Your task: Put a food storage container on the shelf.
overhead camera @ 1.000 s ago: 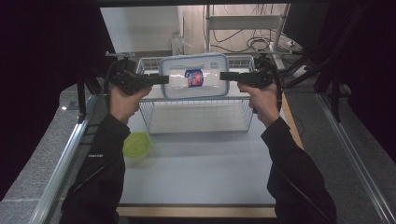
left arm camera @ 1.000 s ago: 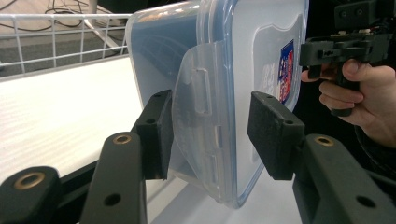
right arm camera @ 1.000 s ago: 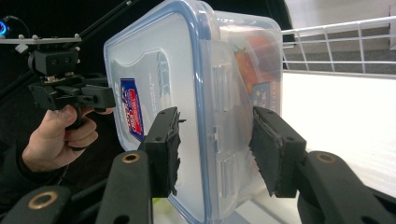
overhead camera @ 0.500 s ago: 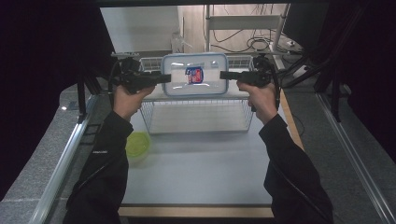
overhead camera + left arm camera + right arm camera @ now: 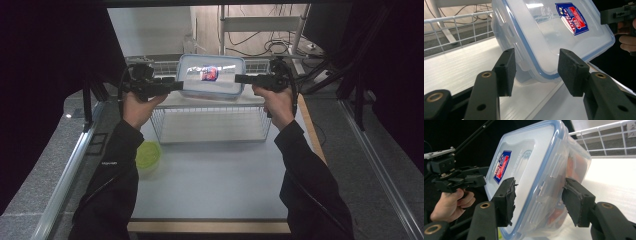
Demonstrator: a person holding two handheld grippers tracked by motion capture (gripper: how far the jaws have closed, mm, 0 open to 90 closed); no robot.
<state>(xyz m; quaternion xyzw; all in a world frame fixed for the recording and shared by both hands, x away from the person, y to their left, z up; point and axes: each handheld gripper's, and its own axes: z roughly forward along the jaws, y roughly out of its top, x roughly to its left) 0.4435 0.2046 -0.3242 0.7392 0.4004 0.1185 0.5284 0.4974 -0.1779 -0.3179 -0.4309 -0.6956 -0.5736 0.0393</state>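
A clear plastic container (image 5: 212, 75) with a blue-rimmed lid and a red and blue label stands tipped on its edge over the far end of a wire basket (image 5: 215, 125), lid towards me. My left gripper (image 5: 177, 86) reaches in from the left. Its jaws have just been closing, and its pads (image 5: 506, 71) press on a lower corner of the container (image 5: 554, 32). My right gripper (image 5: 239, 78) comes from the right. Its jaws have just been opening and straddle the side of the container (image 5: 531, 165), lid on one side and base on the other, with the pads (image 5: 574, 205) just off it.
The basket stands at the far middle of the grey table (image 5: 210, 185). A round green lidded tub (image 5: 147, 152) sits on the table by my left forearm. Dark frame posts and cables stand along both sides and behind the basket.
The container has tipped up steeper, its lid facing the camera more, and sits slightly farther back. Both hands have stayed almost where they were.
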